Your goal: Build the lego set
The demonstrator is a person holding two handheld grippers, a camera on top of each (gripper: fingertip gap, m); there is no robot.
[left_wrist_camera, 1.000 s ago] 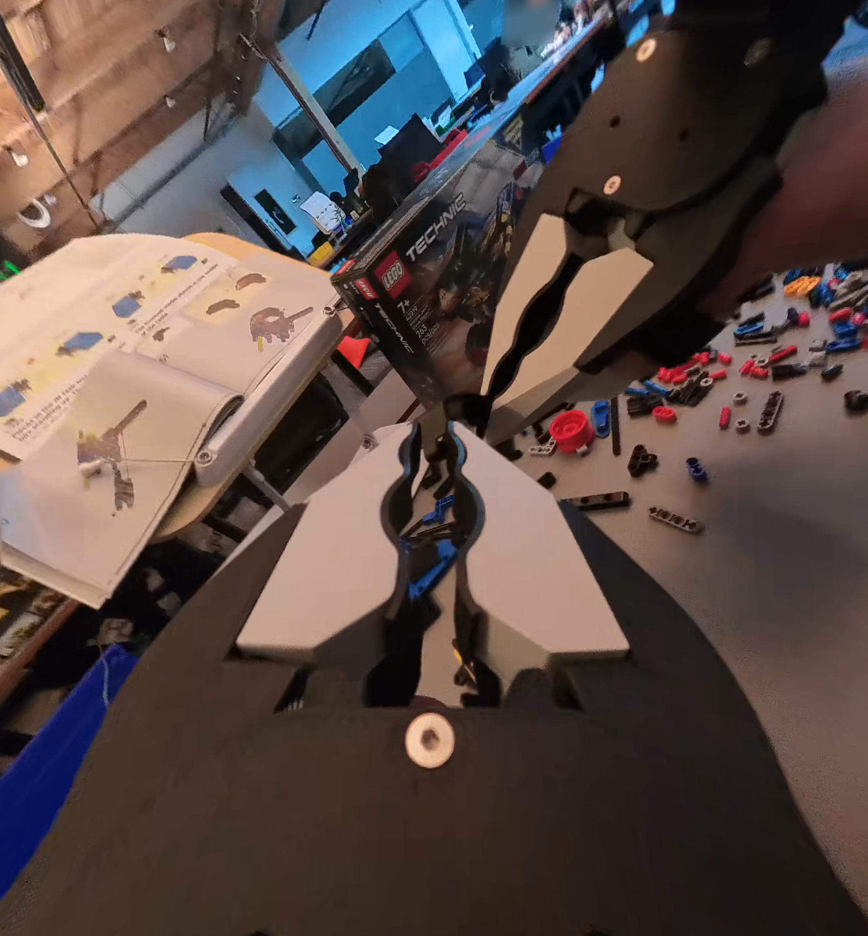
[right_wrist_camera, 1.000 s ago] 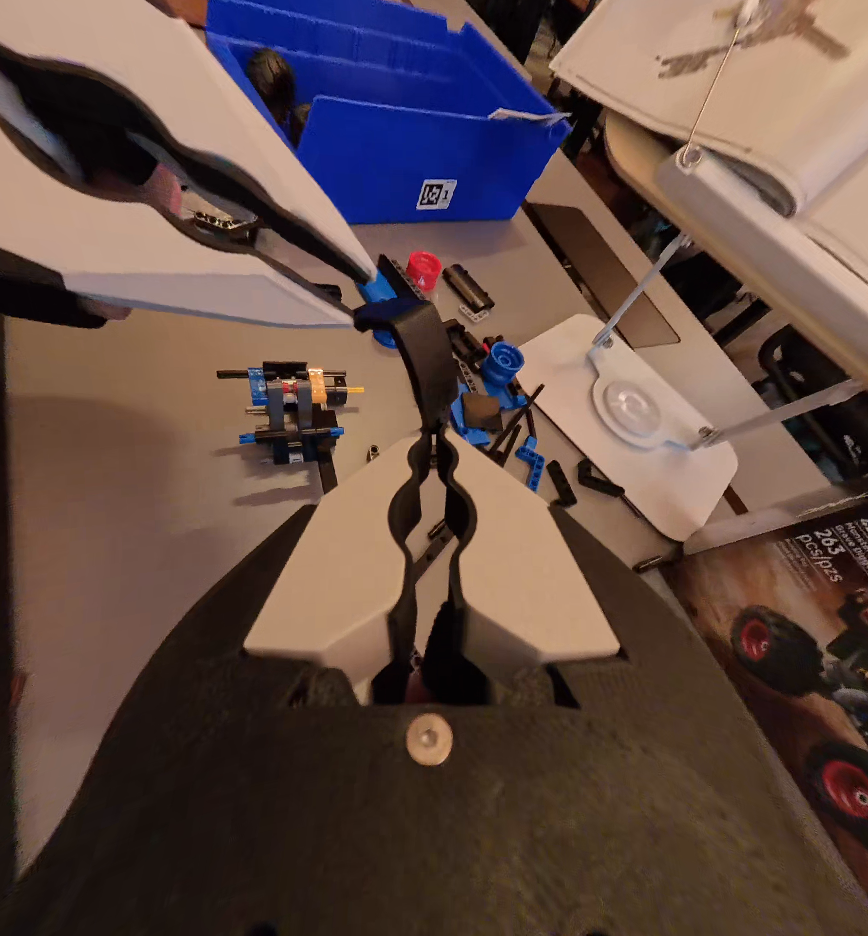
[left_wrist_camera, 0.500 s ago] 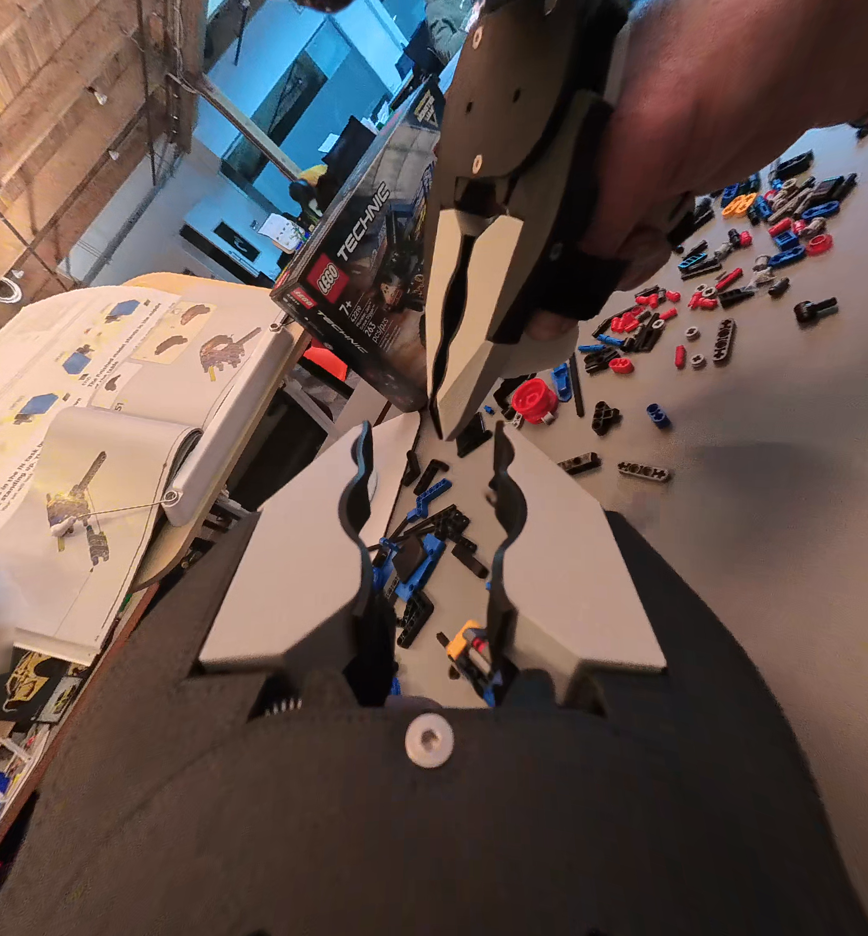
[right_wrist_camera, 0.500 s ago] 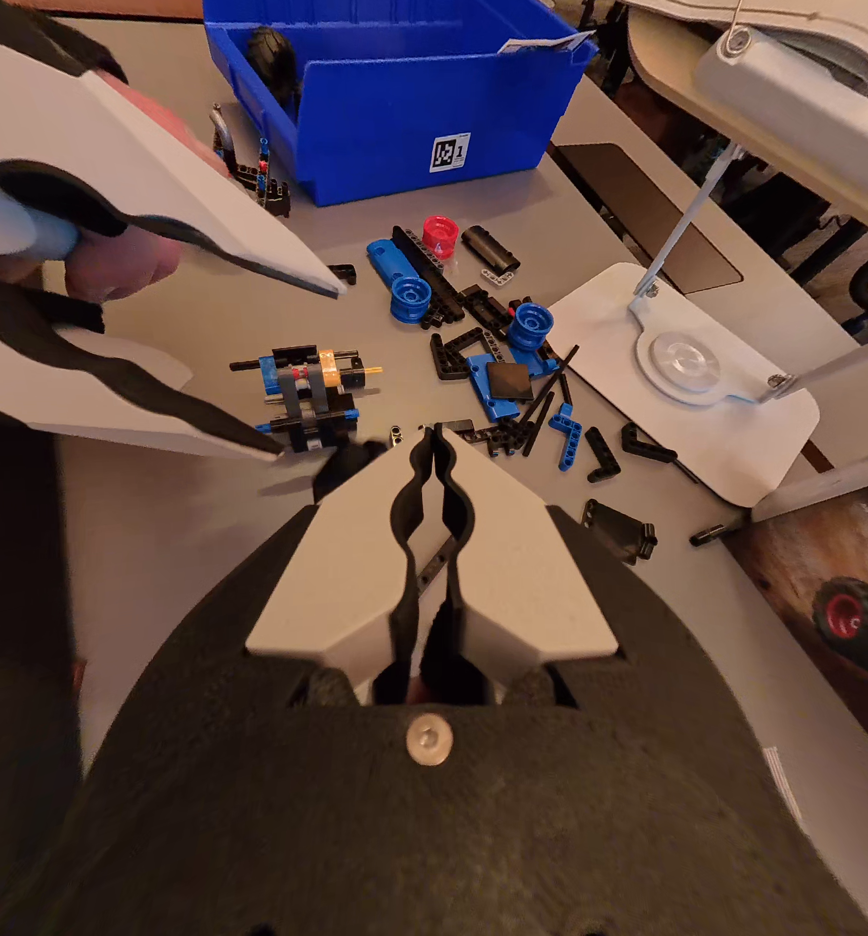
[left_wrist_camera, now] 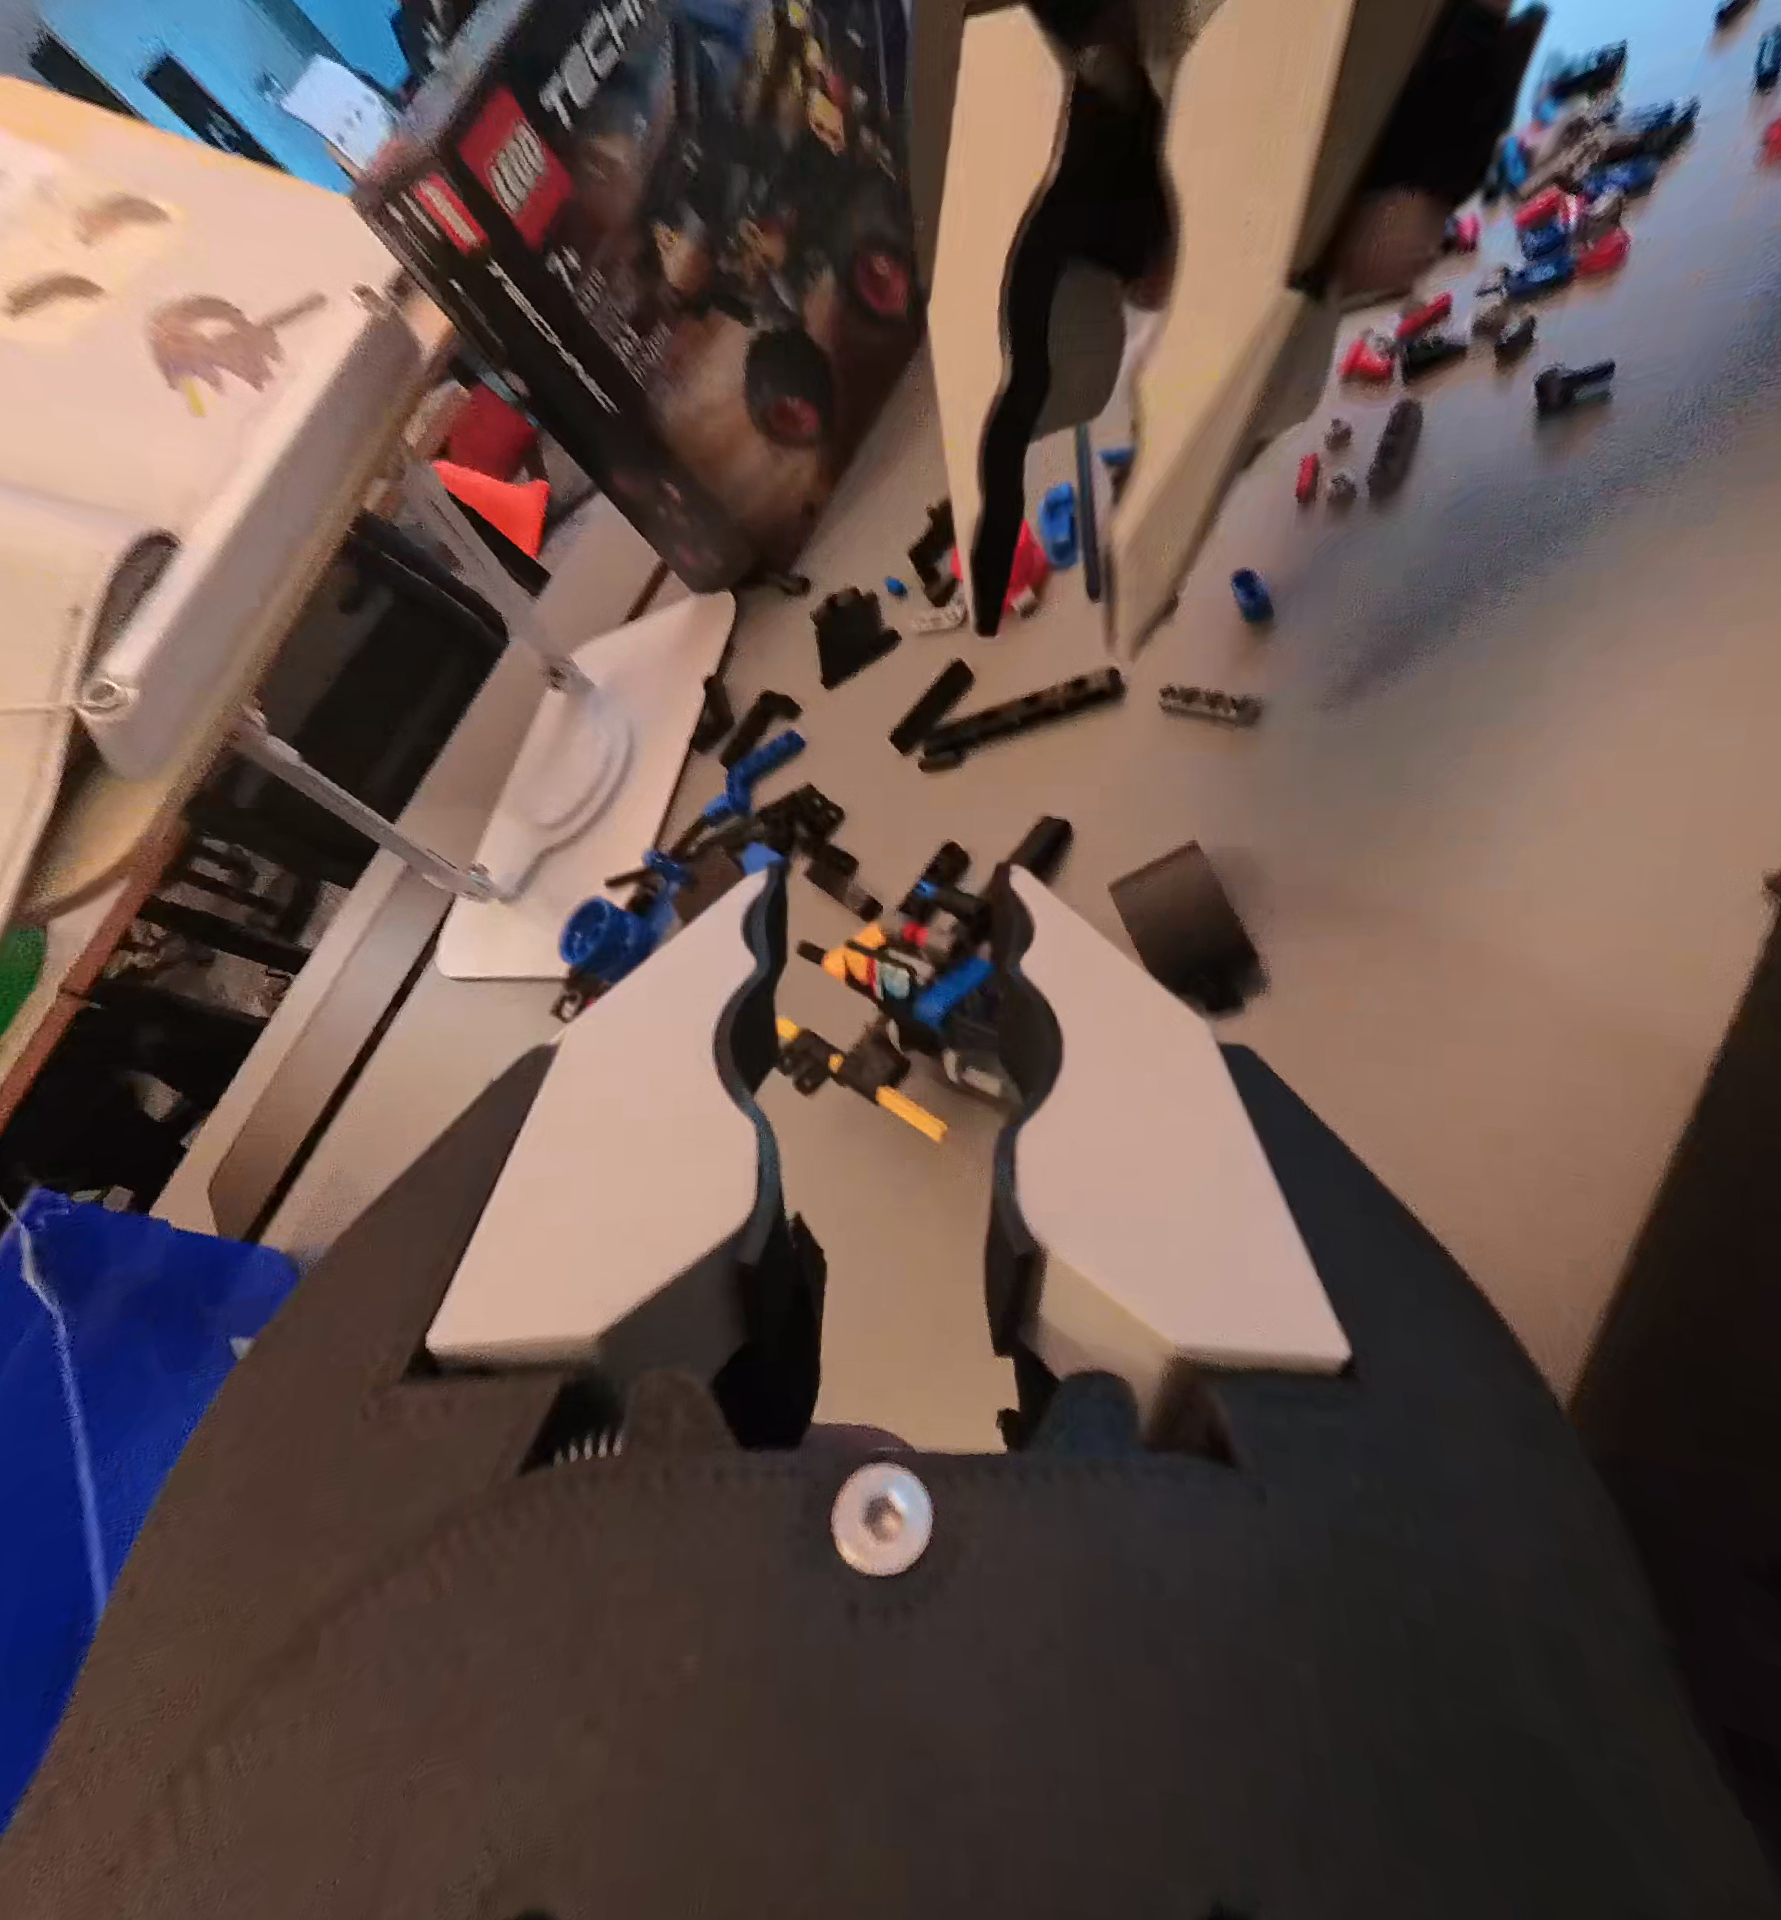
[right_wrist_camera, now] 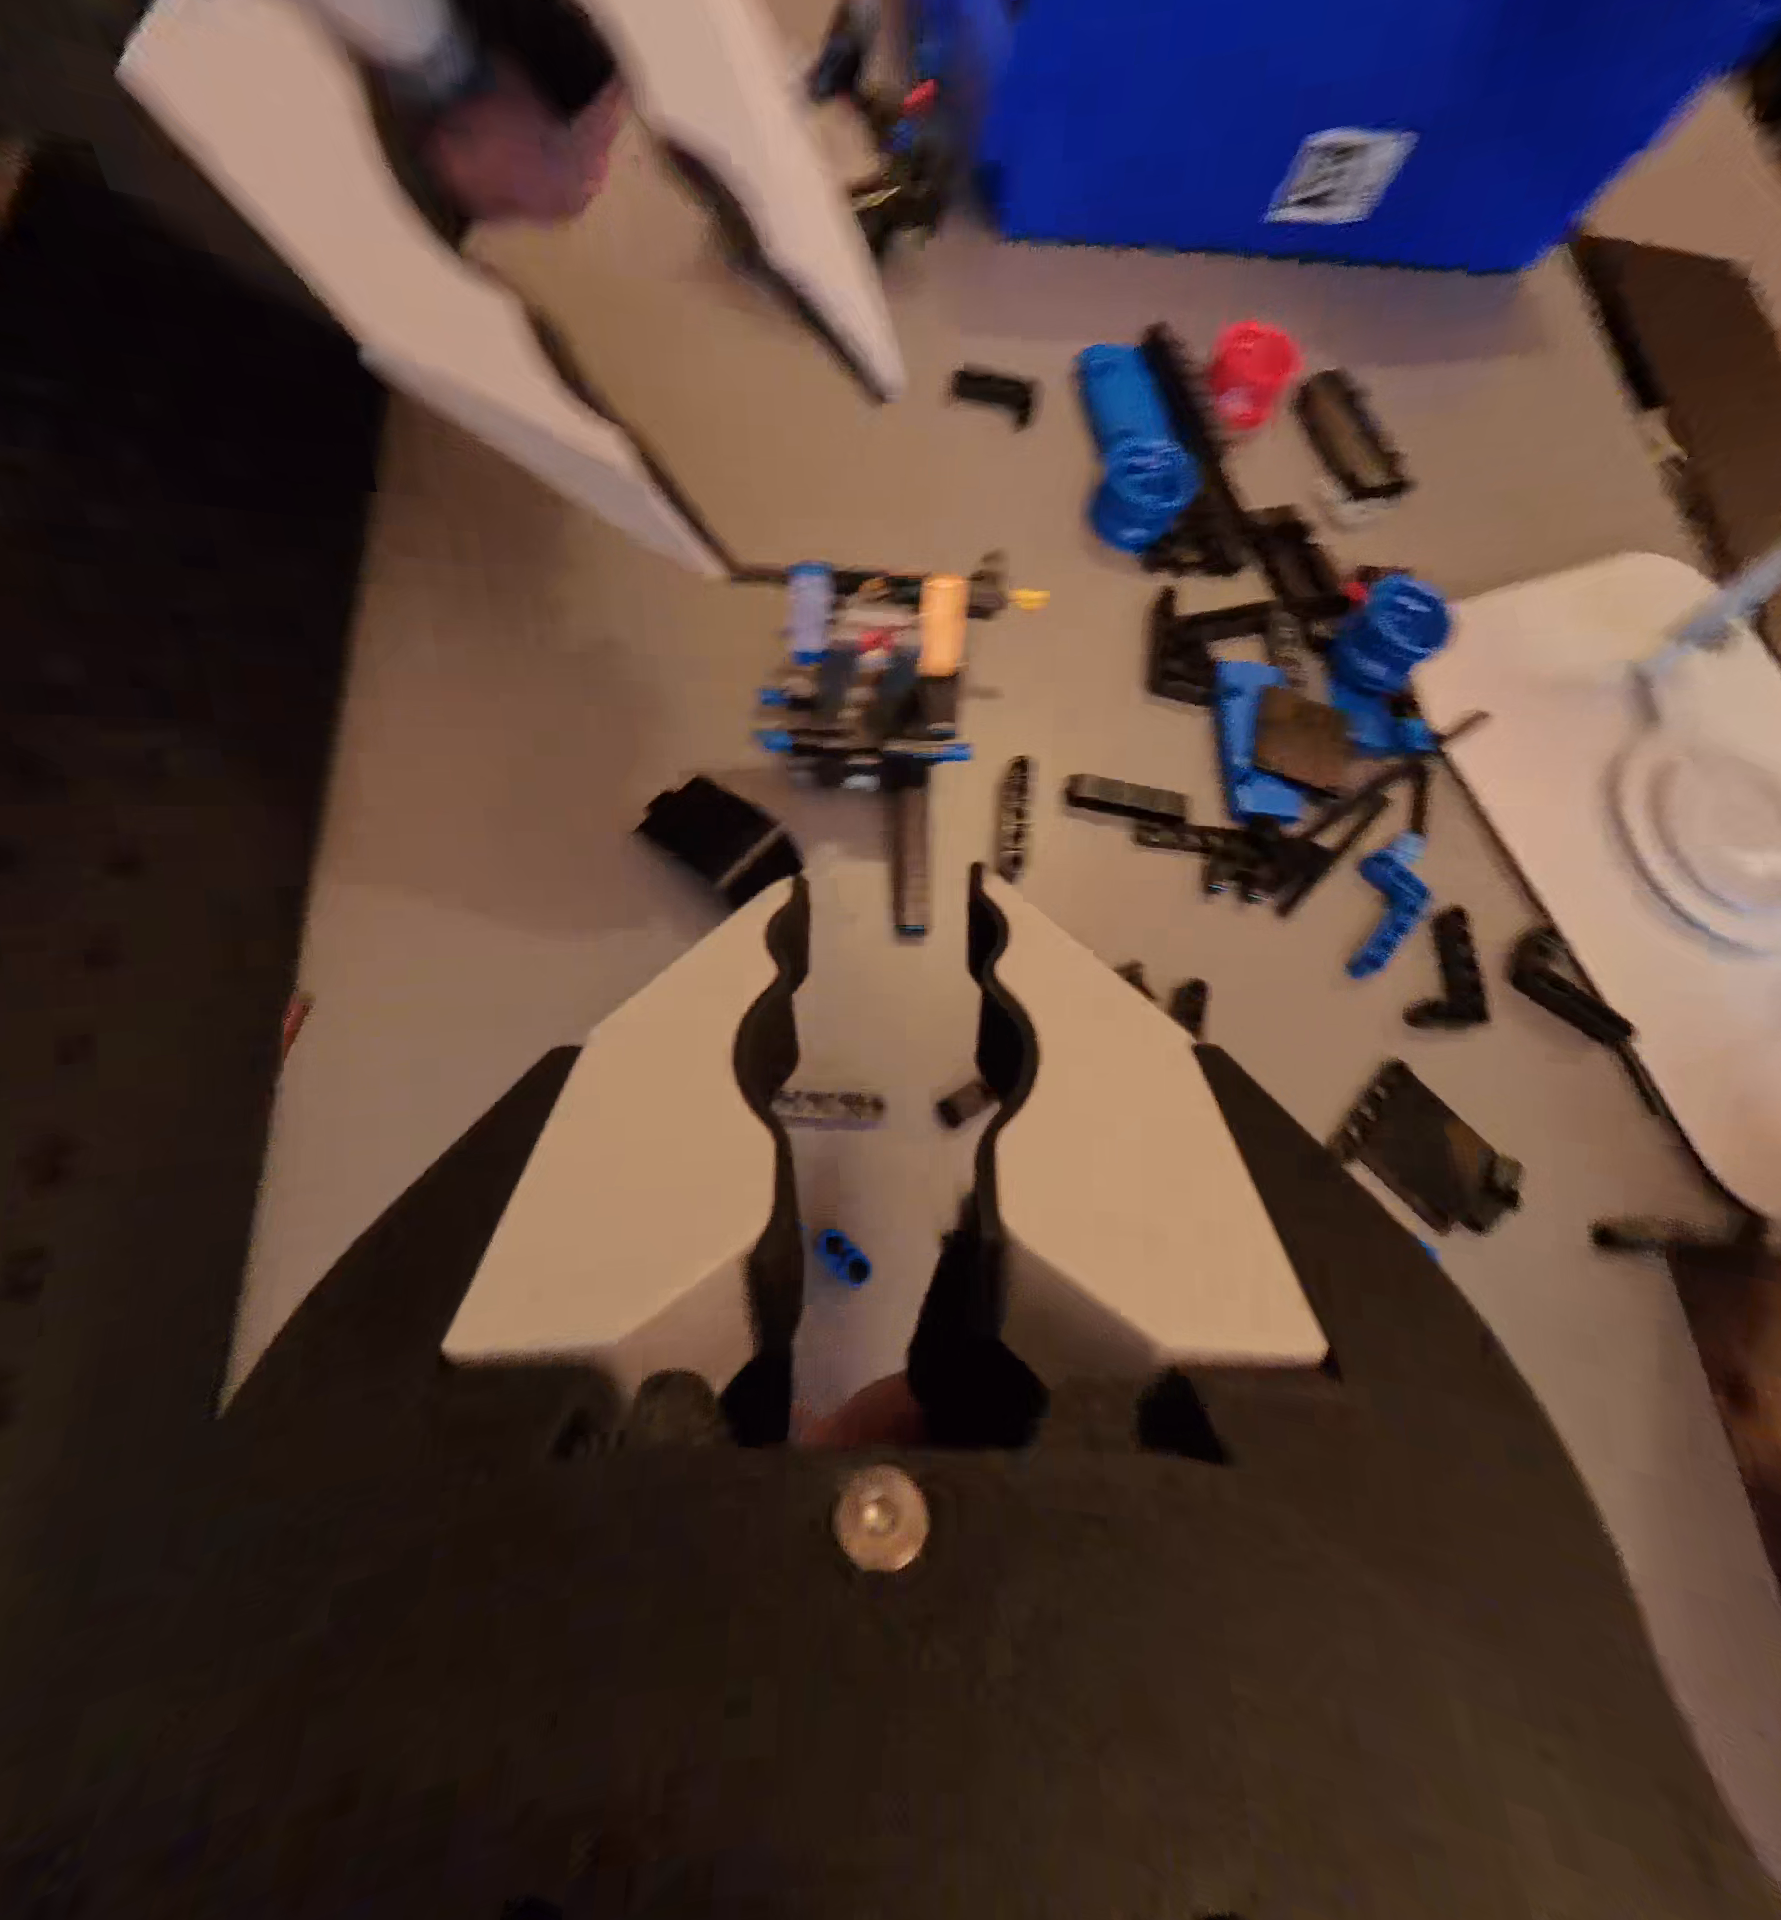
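Both tools stand wide apart and empty: the left tool (left_wrist_camera: pixel 891 883) hangs over the half-built model (left_wrist_camera: pixel 912 997) lying on the worktop (left_wrist_camera: pixel 1437 935); the right tool (right_wrist_camera: pixel 886 894) faces it. The model looks light and stiff, but its pins could pop loose; better gripped across its solid middle frame.

2 wrist cams face each other, looking down – share assembly (left_wrist_camera: pixel 907 997) (right_wrist_camera: pixel 870 675)
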